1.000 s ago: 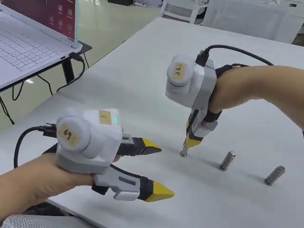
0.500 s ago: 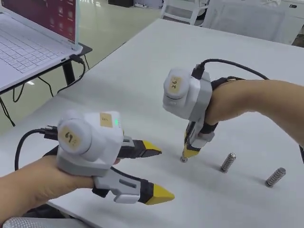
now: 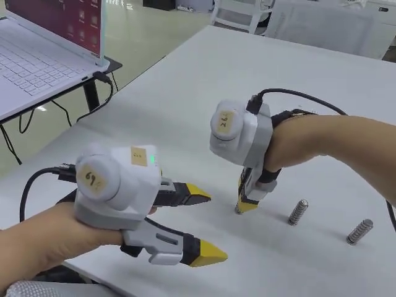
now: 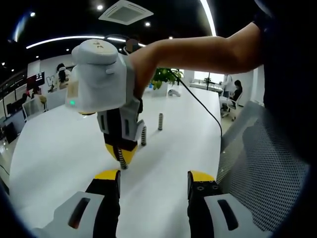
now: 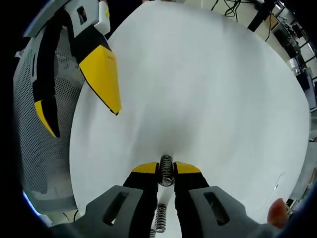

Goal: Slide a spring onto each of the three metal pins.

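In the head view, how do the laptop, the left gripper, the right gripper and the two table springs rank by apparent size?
1. left gripper and laptop: about alike; the laptop is cut by the frame edge, and this gripper is nearest the camera.
2. right gripper.
3. inner spring and outer spring: alike, unranked.

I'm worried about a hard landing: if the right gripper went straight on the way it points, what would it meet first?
The right gripper points down at the white table. The spring it grips sticks out past its tips, so that would touch first; it looks nearly down.
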`<move>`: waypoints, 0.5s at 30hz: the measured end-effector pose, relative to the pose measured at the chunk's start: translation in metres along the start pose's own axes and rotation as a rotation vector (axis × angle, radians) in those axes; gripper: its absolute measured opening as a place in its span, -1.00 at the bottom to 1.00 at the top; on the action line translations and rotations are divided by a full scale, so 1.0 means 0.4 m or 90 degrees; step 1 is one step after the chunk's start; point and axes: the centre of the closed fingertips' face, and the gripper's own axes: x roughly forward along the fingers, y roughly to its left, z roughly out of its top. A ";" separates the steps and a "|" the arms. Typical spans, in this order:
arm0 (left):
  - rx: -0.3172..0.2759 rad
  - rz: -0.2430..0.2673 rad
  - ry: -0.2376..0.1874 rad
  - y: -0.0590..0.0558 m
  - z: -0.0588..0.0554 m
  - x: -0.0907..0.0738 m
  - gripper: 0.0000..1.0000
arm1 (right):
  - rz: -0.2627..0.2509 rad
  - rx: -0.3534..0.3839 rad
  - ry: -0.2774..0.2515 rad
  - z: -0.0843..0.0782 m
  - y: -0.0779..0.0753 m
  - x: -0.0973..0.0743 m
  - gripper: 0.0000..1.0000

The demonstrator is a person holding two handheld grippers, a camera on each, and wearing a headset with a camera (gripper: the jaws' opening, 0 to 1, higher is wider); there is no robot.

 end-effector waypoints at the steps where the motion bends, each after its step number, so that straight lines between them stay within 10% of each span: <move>1: 0.000 0.000 0.000 0.000 0.000 0.000 -0.02 | 0.001 0.000 0.000 0.000 -0.001 0.003 -0.81; 15: -0.004 0.002 0.000 0.000 -0.002 0.001 -0.02 | 0.005 0.002 -0.008 -0.002 0.004 0.021 -0.69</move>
